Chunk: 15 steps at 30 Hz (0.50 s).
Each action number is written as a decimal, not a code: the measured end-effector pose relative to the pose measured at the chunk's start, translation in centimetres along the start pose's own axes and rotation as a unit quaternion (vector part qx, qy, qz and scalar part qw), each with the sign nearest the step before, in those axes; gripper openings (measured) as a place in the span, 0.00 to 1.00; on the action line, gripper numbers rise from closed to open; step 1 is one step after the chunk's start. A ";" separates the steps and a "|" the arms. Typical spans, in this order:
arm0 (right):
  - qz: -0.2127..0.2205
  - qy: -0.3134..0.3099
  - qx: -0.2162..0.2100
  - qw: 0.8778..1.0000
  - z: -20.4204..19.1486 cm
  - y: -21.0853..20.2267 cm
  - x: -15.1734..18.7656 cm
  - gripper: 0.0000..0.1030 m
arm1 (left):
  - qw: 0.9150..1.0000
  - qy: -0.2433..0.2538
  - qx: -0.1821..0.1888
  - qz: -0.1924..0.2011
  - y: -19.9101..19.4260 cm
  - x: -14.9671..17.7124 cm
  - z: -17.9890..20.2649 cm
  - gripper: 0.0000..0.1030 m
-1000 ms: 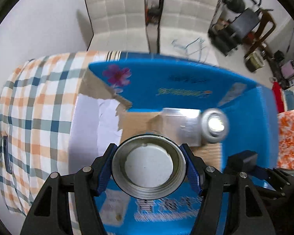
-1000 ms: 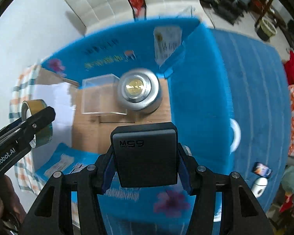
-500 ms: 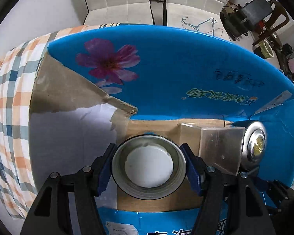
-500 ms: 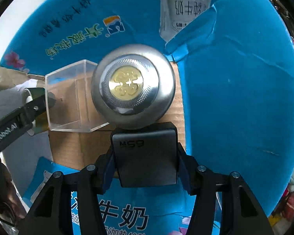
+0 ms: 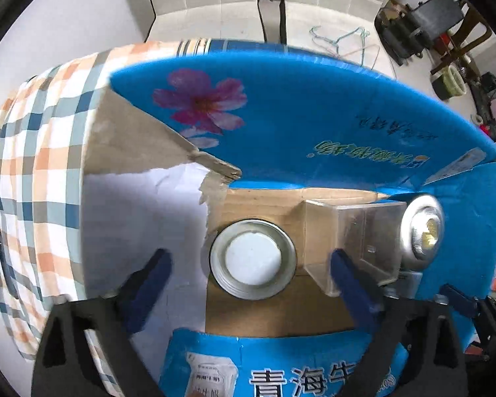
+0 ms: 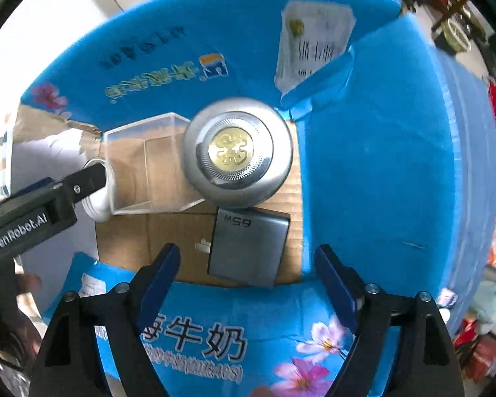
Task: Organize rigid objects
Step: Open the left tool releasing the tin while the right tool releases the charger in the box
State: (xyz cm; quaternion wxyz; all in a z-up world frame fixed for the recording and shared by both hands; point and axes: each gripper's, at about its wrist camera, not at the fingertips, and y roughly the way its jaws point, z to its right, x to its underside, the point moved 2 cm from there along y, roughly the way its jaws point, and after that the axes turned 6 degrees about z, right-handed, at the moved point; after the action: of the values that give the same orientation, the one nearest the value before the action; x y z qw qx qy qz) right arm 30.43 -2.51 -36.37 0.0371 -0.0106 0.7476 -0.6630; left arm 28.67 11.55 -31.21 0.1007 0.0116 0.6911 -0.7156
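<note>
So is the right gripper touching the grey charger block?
Apart. In the right wrist view the right gripper has just opened; box floor shows between each pad and the charger block.

A lived-in home room, by the look of it: two white tufted chairs [image 5: 215, 3] stand on a pale floor, wire clothes hangers [image 5: 344, 41] lie loose there, and a checked cloth [image 5: 33, 152] covers the surface under a reused blue milk carton box [image 5: 314, 112]. Dark clutter [image 5: 426, 23] crowds the far corner.
</note>
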 end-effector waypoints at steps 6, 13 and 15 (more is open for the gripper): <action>0.024 -0.008 0.001 1.000 -0.5 -2.9 1.3 0.86 | 0.999 0.005 -0.001 0.035 -4.9 2.1 -0.3 1.00; 0.061 -0.030 -0.001 0.998 -0.3 -7.4 4.6 0.86 | 0.995 0.007 -0.014 0.095 -10.5 4.9 0.3 1.00; 0.077 -0.038 0.000 0.996 -0.2 -9.3 5.9 0.86 | 0.994 0.005 -0.017 0.107 -11.9 5.5 0.3 1.00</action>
State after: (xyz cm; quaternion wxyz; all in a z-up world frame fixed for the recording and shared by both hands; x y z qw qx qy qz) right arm 24.17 -3.86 -27.34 0.1161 0.0218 0.7442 -0.6574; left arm 21.38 10.80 -20.36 0.1735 0.0871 0.6984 -0.6889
